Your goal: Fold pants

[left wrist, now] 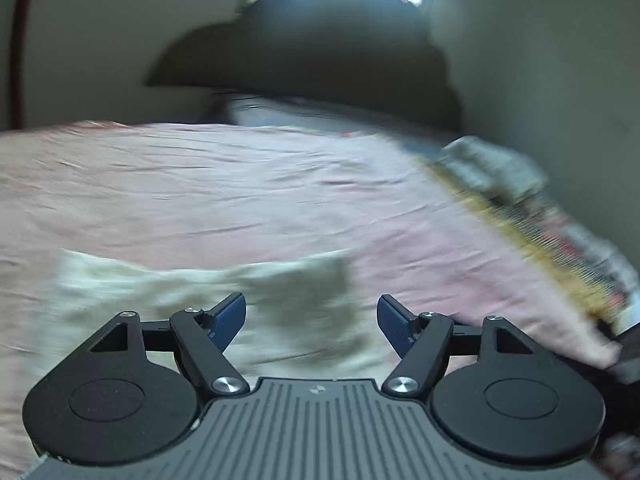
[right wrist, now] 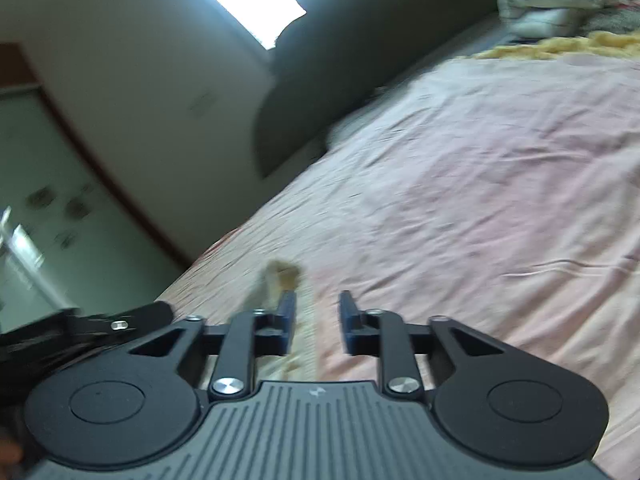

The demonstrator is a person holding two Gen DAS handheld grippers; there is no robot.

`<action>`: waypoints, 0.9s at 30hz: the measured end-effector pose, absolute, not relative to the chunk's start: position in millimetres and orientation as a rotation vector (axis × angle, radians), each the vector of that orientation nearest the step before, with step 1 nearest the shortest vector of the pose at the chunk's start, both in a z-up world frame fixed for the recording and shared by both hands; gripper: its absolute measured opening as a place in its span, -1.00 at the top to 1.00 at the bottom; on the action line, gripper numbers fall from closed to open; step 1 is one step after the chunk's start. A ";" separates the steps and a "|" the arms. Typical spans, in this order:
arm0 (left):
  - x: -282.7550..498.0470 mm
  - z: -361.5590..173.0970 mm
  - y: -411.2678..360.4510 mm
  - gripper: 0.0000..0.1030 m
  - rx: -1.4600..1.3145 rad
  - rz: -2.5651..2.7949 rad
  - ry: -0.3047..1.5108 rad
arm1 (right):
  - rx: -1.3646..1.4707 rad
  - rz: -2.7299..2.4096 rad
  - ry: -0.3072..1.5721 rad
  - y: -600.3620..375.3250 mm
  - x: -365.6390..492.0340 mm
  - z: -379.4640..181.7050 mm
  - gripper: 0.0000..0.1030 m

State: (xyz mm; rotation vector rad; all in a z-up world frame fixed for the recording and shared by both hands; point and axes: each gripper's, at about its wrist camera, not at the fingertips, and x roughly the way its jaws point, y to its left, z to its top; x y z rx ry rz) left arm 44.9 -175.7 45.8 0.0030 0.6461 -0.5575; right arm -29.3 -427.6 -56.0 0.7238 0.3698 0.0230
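Left gripper (left wrist: 311, 322) jaws released above cream pants (left wrist: 168, 292); right gripper (right wrist: 317, 322) jaws released; no legible writing

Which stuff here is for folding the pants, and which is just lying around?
For the job:
pants
left gripper
right gripper
pink bed sheet

Just lying about:
bedding pile
yellow blanket
headboard

Bed (left wrist: 248, 184) w/ pink wrinkled sheet, pants lying on it.
Cream/beige pants (left wrist: 192, 296) lie flat on the near part of the sheet, blurred; in right wrist view only a tan edge shows (right wrist: 286, 274). Yellow fringed blanket (left wrist: 516, 220) runs along bed's far-right edge, w/ pale folded bedding (right wrist: 560, 0) beside it. Dark headboard (left wrist: 304, 52) at far end.
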 end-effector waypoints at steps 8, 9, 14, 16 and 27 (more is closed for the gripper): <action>45.3 26.0 -68.3 -0.45 -0.016 -0.347 0.717 | 0.612 0.239 0.415 -380.8 -44.4 -39.3 -0.66; 45.2 24.8 -54.9 -0.45 -0.059 -0.344 0.724 | 0.641 0.280 0.423 -378.3 -46.5 -41.4 -0.66; 39.4 25.2 -20.3 -0.45 -0.132 -0.354 0.704 | 0.678 0.350 0.525 -359.0 -49.5 -56.7 -0.65; 33.7 27.6 -17.4 -0.45 -0.117 -0.390 0.689 | 0.676 0.330 0.573 -355.7 -46.8 -65.5 -0.65; -12.5 6.6 -37.6 -0.46 0.167 -0.561 0.648 | 0.710 0.216 0.565 -366.2 -17.2 -73.7 0.58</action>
